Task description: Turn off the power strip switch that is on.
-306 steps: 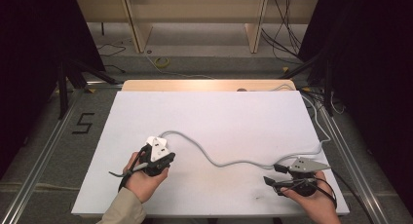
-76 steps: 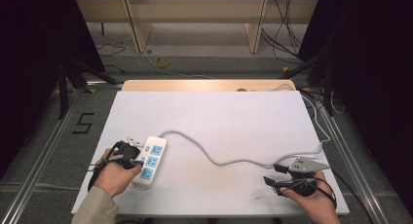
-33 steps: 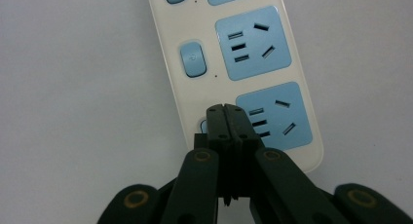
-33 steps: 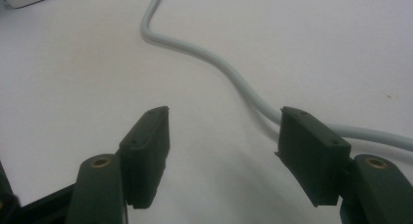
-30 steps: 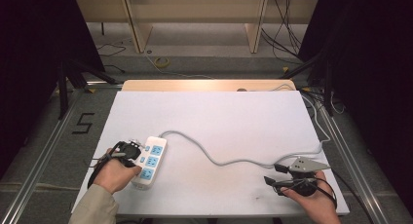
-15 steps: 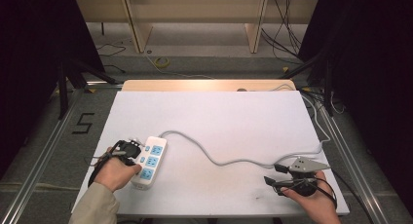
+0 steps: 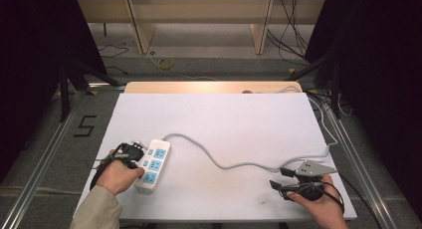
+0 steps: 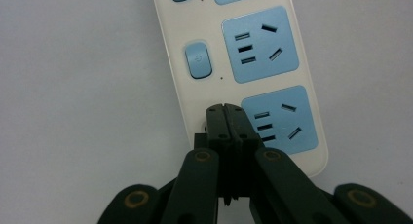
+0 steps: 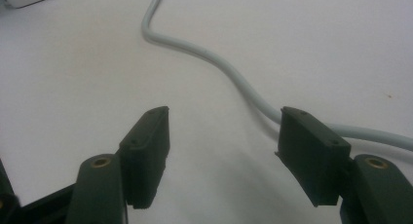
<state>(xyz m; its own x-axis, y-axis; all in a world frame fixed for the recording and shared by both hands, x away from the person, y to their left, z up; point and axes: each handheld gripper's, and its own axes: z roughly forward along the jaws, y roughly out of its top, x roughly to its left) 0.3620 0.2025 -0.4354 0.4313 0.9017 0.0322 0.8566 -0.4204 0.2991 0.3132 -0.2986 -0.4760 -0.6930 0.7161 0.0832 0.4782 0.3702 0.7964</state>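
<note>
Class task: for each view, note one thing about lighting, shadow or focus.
High view: table bright, surroundings dark. Left gripper view: power strip sharp and evenly lit, shut left gripper slightly soft. Right gripper view: open right gripper casts a soft shadow; cord slightly blurred.

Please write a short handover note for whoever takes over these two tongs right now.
Left tongs: shut, tips pressing on the nearest switch button of the power strip.
Right tongs: open, holding nothing, just above the table beside the grey cord.
The power strip lies flat, sockets up, at the table's front left; its cord runs across to the right edge.
Done: strip laid down, tips on the switch.
Left: probably finish the press and lift off; I cannot tell whether the switch has clicked.
</note>
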